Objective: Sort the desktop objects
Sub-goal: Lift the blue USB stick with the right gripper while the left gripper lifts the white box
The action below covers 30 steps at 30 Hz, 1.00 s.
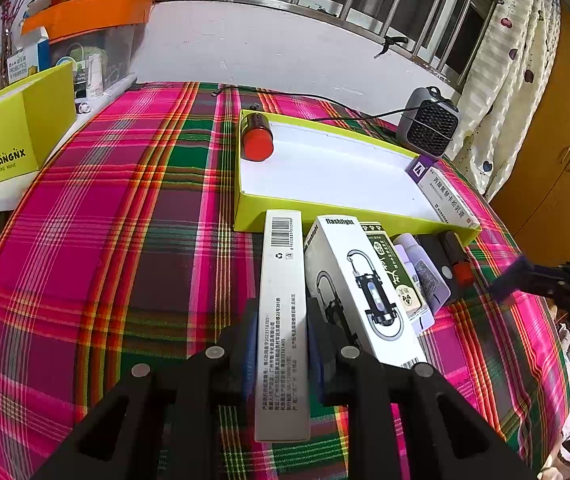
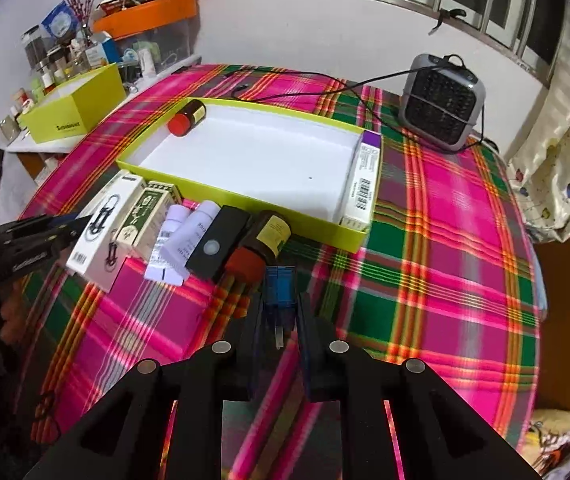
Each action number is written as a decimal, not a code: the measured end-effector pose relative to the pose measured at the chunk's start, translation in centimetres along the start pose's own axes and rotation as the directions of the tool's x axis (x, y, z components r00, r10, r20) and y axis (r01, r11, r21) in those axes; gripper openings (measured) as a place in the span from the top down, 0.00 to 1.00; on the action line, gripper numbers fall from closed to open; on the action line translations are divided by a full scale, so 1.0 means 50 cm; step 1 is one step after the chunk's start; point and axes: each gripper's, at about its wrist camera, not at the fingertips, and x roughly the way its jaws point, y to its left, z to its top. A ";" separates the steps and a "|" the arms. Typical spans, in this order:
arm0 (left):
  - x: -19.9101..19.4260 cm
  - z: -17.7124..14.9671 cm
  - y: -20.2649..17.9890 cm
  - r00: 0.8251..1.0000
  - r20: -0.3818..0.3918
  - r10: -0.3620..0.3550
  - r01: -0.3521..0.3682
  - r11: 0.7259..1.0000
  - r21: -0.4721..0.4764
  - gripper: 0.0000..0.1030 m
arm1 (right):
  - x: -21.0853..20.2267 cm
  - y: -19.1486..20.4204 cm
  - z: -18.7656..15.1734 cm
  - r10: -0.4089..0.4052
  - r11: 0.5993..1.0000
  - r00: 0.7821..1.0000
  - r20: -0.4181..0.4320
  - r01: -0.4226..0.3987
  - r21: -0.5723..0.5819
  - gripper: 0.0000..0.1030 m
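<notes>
Gripping a long white carton (image 1: 283,320) in my left gripper (image 1: 281,344), L wrist cam: fingers closed on its sides, carton's far end just short of the yellow-green tray (image 1: 253,216). Tray holds a red-capped jar (image 1: 257,138) at its far-left corner and a purple-ended med box (image 1: 443,192) along its right wall. Flashlight box (image 1: 361,288) sits just right of the carton, near the tray's front wall.

R wrist cam: right gripper (image 2: 281,320) fingers narrow, clamped on a small blue plug-like block (image 2: 281,292), just in front of the tray w/ a brown red-capped bottle (image 2: 259,244) between.
</notes>
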 end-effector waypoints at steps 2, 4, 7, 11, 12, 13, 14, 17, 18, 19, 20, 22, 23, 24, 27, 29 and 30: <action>-0.001 0.000 0.000 1.000 0.001 -0.001 0.001 1.000 -0.001 0.78 | -0.005 0.003 -0.012 0.009 0.999 0.999 -0.046 -0.010 -0.034 0.85; -0.001 -0.001 0.002 1.000 0.003 -0.006 0.006 1.000 -0.004 0.78 | 0.001 0.004 -0.026 0.009 0.998 0.995 -0.098 -0.015 -0.062 0.85; 0.000 -0.002 0.001 1.000 0.009 -0.008 0.008 1.000 -0.005 0.78 | 0.031 -0.006 -0.042 0.004 0.998 0.987 -0.158 -0.014 -0.064 0.84; 0.001 -0.002 0.000 1.000 0.008 -0.008 0.008 1.000 -0.001 0.78 | 0.059 -0.004 -0.020 0.017 0.998 0.990 -0.138 -0.024 -0.051 0.84; 0.000 -0.002 0.001 1.000 0.007 -0.009 0.009 1.000 -0.002 0.78 | 0.069 0.000 -0.014 0.029 0.998 0.990 -0.135 -0.037 -0.053 0.84; 0.000 -0.002 0.002 1.000 0.006 -0.009 0.009 1.000 -0.003 0.78 | 0.077 0.005 -0.009 0.038 0.997 0.990 -0.134 -0.045 -0.056 0.84; -0.001 -0.002 0.002 1.000 0.006 -0.010 0.010 1.000 -0.004 0.78 | 0.083 0.008 -0.007 0.040 0.997 0.990 -0.132 -0.048 -0.059 0.84; -0.002 -0.003 0.003 1.000 0.006 -0.010 0.010 1.000 -0.005 0.78 | 0.092 0.016 -0.009 0.058 0.996 0.991 -0.123 -0.065 -0.057 0.84; -0.002 -0.003 0.003 1.000 0.007 -0.010 0.010 1.000 -0.005 0.78 | 0.091 0.018 -0.014 0.062 0.996 0.991 -0.119 -0.069 -0.056 0.84; -0.002 -0.002 0.003 1.000 0.007 -0.009 0.009 1.000 -0.004 0.78 | 0.089 0.019 -0.022 0.062 0.996 0.992 -0.109 -0.068 -0.053 0.84; -0.002 -0.002 0.003 1.000 0.008 -0.008 0.008 1.000 -0.003 0.78 | 0.088 0.017 -0.026 0.062 0.996 0.993 -0.104 -0.068 -0.049 0.84; -0.003 -0.002 0.001 1.000 0.010 -0.002 0.002 1.000 0.004 0.78 | 0.087 0.011 -0.036 0.063 0.997 0.994 -0.093 -0.066 -0.032 0.84; -0.003 -0.003 -0.001 1.000 0.011 0.001 -0.001 1.000 0.007 0.78 | 0.090 0.007 -0.041 0.061 0.998 0.994 -0.092 -0.063 -0.020 0.84; -0.004 -0.003 -0.002 1.000 0.011 0.002 -0.002 1.000 0.009 0.79 | 0.092 0.006 -0.045 0.060 0.998 0.994 -0.091 -0.061 -0.011 0.84; -0.014 -0.005 -0.005 1.000 0.023 0.007 -0.007 1.000 0.011 0.79 | 0.089 0.009 -0.051 0.052 0.999 0.997 -0.058 -0.052 0.006 0.84; -0.026 -0.005 -0.004 0.999 0.039 0.012 -0.013 1.000 0.013 0.79 | 0.075 0.006 -0.055 0.060 0.998 0.998 -0.026 -0.060 0.033 0.84; -0.033 -0.004 -0.003 0.999 0.045 0.016 -0.016 1.000 0.013 0.79 | 0.070 0.003 -0.056 0.061 0.997 0.998 -0.012 -0.061 0.043 0.84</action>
